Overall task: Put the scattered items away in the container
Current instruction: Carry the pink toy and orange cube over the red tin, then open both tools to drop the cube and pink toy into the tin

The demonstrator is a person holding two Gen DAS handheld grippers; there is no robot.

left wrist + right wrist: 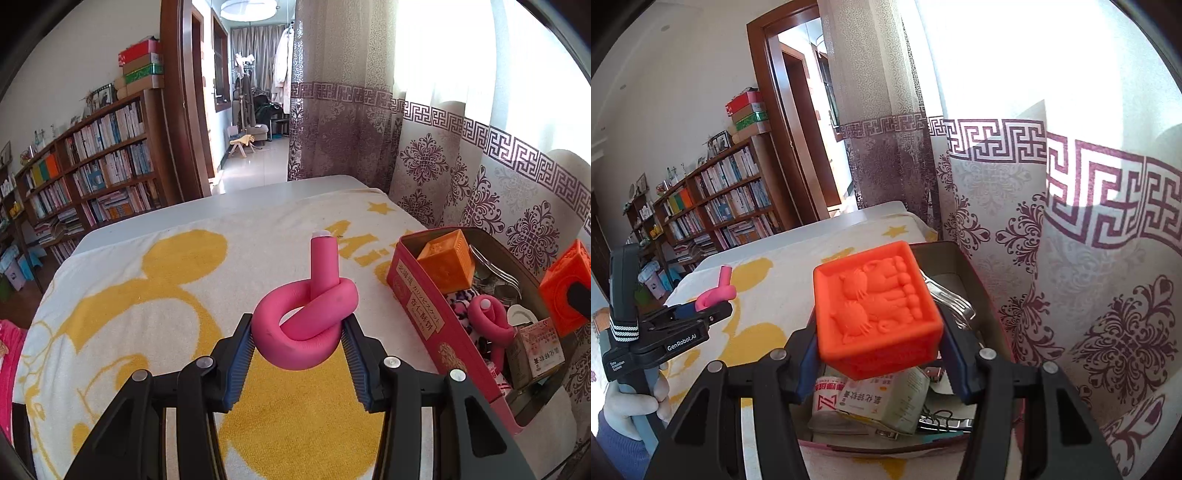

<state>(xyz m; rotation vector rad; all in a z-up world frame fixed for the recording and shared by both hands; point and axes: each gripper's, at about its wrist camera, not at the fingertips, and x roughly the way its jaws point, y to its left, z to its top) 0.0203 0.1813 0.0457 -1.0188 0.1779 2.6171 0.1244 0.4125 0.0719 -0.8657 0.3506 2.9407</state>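
Pink and foam-soft, the knotted curler roll [306, 325] is being pinched between the left gripper's [300, 334] fingers above the yellow-printed towel [147, 295], just beside the red rectangular tin [424, 317]. The right gripper's [879, 332] fingers are squeezing an orange embossed rubber cube [877, 314] over that half-filled tin, probably readying both for dropping in.

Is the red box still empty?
No. The red box already holds an orange block, a pink foam twist and small cartons.
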